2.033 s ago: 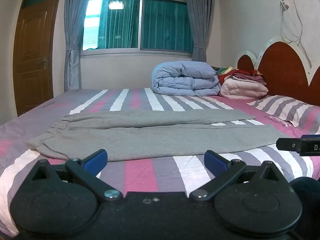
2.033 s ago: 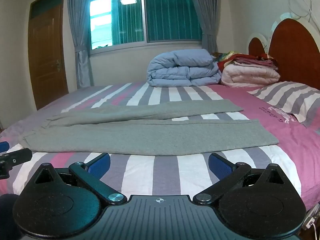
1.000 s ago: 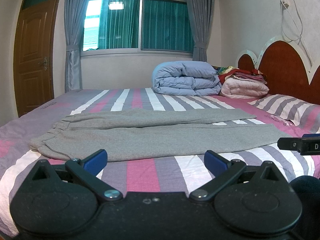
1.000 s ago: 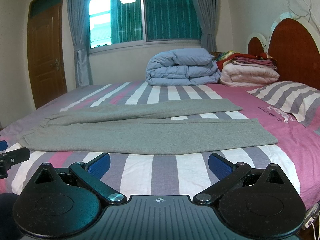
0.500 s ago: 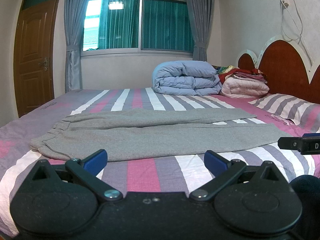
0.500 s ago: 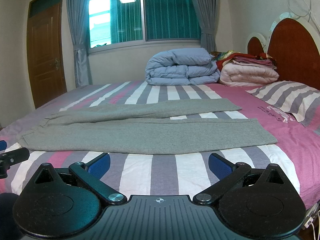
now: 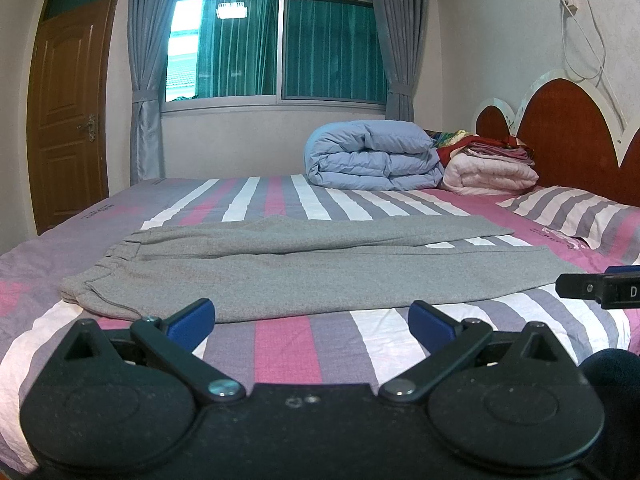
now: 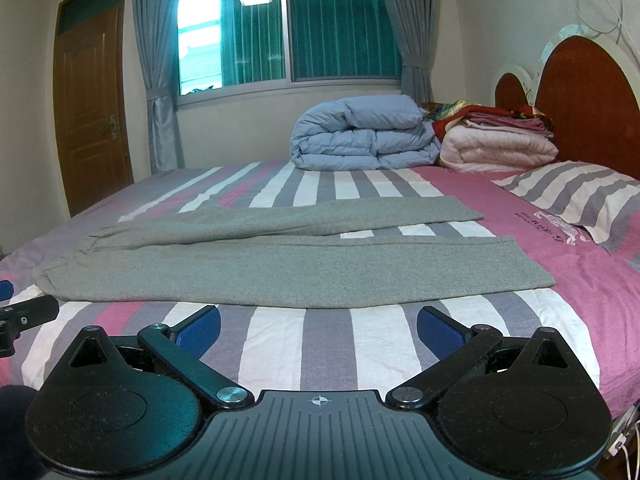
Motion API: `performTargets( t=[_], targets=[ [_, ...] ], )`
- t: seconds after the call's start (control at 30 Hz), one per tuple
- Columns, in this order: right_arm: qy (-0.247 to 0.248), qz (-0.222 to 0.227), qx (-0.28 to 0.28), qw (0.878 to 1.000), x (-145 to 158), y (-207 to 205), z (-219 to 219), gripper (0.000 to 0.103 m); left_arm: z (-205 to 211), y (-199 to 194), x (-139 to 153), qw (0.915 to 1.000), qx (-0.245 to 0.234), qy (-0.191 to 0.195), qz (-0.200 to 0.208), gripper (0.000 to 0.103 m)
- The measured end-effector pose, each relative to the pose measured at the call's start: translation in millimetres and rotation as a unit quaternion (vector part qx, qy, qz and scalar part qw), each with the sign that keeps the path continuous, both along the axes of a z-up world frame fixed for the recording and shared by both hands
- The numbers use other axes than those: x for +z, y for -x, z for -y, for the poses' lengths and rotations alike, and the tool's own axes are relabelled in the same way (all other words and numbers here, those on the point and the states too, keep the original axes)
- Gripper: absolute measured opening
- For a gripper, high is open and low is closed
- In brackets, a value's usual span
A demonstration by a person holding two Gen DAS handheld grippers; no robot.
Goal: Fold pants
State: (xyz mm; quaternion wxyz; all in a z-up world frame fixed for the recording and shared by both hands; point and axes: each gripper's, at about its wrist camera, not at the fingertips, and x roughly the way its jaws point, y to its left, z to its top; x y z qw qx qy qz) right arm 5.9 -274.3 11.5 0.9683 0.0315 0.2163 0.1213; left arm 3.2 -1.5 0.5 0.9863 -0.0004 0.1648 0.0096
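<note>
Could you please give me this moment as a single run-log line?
stage: pre-grasp | pants: flat on bed, unfolded | left gripper: open, empty | right gripper: open, empty | contact: none

1. My left camera sat low at the bed's [image 7: 288,344] near edge, facing across it toward the window [image 7: 280,44], with the pants' [image 7: 304,268] waistband end close ahead.
2. My right camera sat beside it at the same edge, facing the same way, nearer the headboard [image 8: 588,96].
3. Both views shared the pants [image 8: 280,264], the folded blue quilt [image 7: 372,156], window [image 8: 288,28] and door [image 7: 68,120].
</note>
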Motion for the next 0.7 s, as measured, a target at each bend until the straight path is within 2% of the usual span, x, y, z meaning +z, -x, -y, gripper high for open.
performTargets(
  t=[0.5, 0.6, 0.7],
  targets=[
    [0.001, -0.001, 0.000, 1.000, 0.8, -0.5, -0.9, 0.103, 0.0, -1.1, -0.2, 1.0000, 0.008, -0.002, -0.005, 0.097],
    [-0.008, -0.012, 0.015, 1.000, -3.0, 0.3, 4.8, 0.103, -8.2, -3.3, -1.1, 0.9995, 0.020, 0.013, -0.019, 0.097],
    [-0.010, -0.025, 0.047, 0.999, -3.8, -8.7, 5.8, 0.103, -30.7, -9.3, -4.3, 0.9973, 0.032, 0.038, -0.054, 0.097]
  ],
)
